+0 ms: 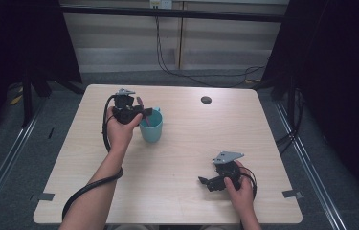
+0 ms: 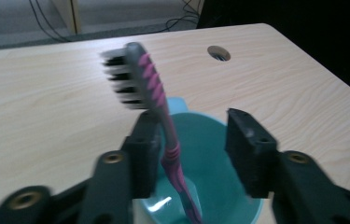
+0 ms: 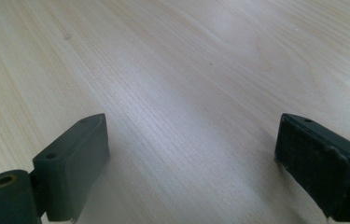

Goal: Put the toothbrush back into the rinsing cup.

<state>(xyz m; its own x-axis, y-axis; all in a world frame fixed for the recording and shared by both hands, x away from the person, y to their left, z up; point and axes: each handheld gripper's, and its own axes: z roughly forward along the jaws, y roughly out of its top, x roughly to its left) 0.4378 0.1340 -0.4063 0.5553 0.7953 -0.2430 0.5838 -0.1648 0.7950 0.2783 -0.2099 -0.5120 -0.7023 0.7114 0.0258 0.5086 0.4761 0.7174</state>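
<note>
A teal cup (image 1: 152, 128) stands on the table left of centre. A pink and grey toothbrush (image 2: 156, 93) stands in the cup (image 2: 210, 154), bristle head up, its handle leaning against one jaw. My left gripper (image 2: 193, 140) is over the cup's rim and is open, with the toothbrush (image 1: 140, 102) between its jaws and a wide gap to the other jaw. In the high view the left gripper (image 1: 143, 114) reaches the cup from the left. My right gripper (image 1: 205, 182) rests open low over bare wood near the front right, and its jaws (image 3: 191, 154) hold nothing.
The pale wooden table (image 1: 191, 143) has a round cable hole (image 1: 206, 99) at the back right. Black frame posts and dark curtains flank the table on both sides. Cables hang on the floor behind the table.
</note>
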